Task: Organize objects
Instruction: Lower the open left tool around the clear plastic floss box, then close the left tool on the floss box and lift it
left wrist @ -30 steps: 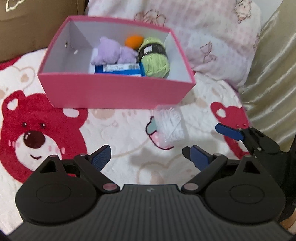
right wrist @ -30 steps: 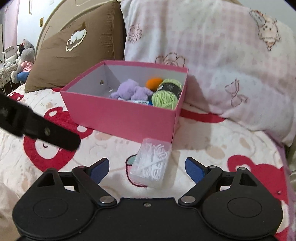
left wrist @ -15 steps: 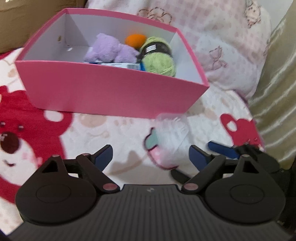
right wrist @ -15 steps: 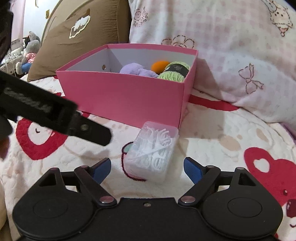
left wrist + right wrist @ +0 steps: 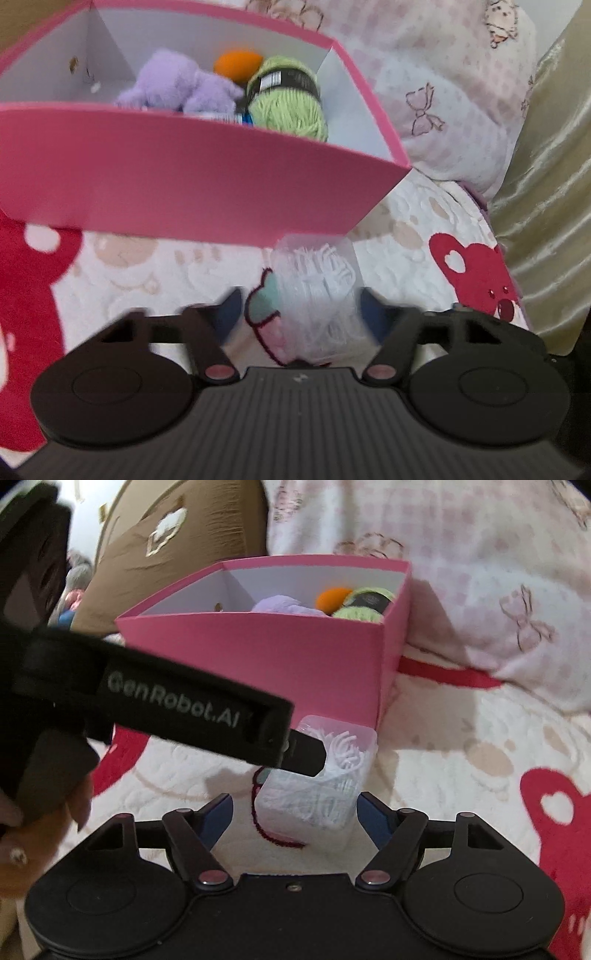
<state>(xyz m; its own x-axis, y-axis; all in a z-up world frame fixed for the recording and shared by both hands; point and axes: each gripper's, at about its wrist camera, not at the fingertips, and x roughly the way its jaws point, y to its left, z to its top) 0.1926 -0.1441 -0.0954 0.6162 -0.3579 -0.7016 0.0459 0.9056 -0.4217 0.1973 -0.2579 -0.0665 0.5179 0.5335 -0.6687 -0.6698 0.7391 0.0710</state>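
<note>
A clear plastic box of white floss picks lies on the bedspread against the near right corner of a pink box. It also shows in the right wrist view. My left gripper is open, its fingers on either side of the clear box. My right gripper is open, also straddling it from the near side. The left gripper's body crosses the right wrist view and covers the clear box's left end. The pink box holds a purple plush, an orange ball and green yarn.
A pink checked pillow and a brown pillow lean behind the pink box. The bedspread is white with red bears. A gold curtain hangs at the right. A hand holds the left gripper.
Both grippers have moved forward toward the clear box, which now lies between the fingers of each. The left gripper's body has swung further across the right wrist view.
</note>
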